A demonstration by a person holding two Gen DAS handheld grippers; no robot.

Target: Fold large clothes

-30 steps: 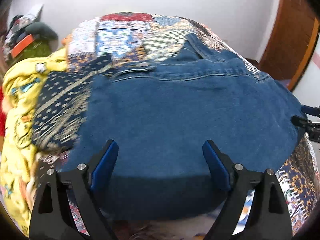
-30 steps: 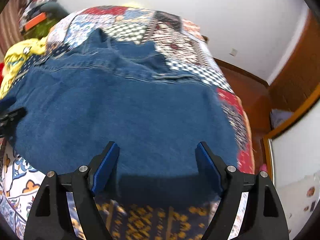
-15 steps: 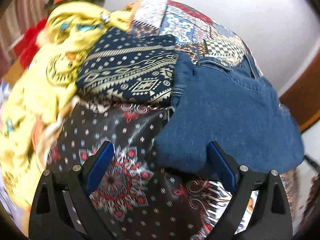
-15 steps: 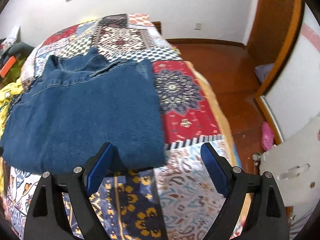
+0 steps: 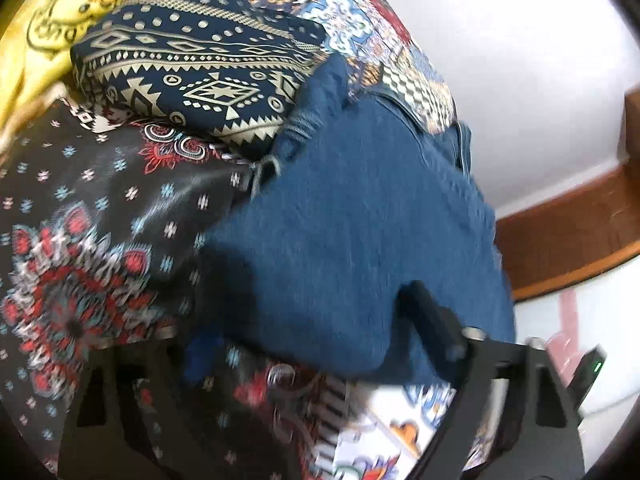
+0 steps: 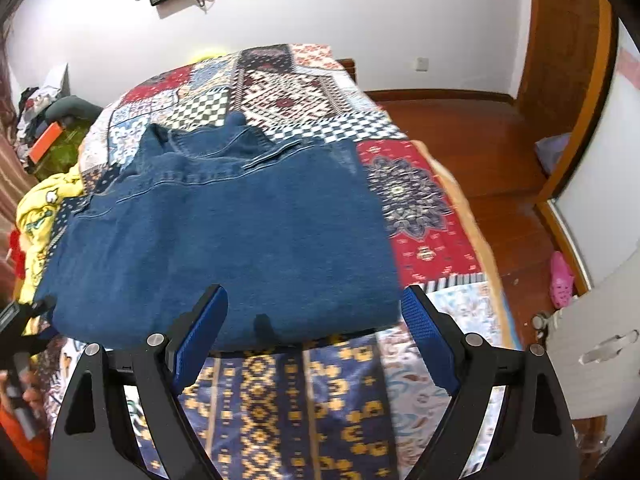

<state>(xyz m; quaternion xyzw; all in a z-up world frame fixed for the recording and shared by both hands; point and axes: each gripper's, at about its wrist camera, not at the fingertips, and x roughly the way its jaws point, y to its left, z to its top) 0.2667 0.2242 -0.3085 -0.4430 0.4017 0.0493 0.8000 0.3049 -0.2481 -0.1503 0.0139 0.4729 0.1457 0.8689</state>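
Fingers of our right gripper [image 6: 312,332] stand wide apart over the near edge of the folded denim garment [image 6: 224,240], gripping nothing. Our left gripper [image 5: 304,344] is closing, its jaws straddling the garment's near left corner (blur hides whether the pads touch cloth). We see the denim lying flat and squared on the patchwork bedspread [image 6: 424,240], collar toward the far edge, beside a folded navy patterned cloth [image 5: 200,76].

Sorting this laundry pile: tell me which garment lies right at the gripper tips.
The blue denim garment, spread flat on the patchwork bedspread; the navy patterned fold and yellow printed one lie beyond its far side.
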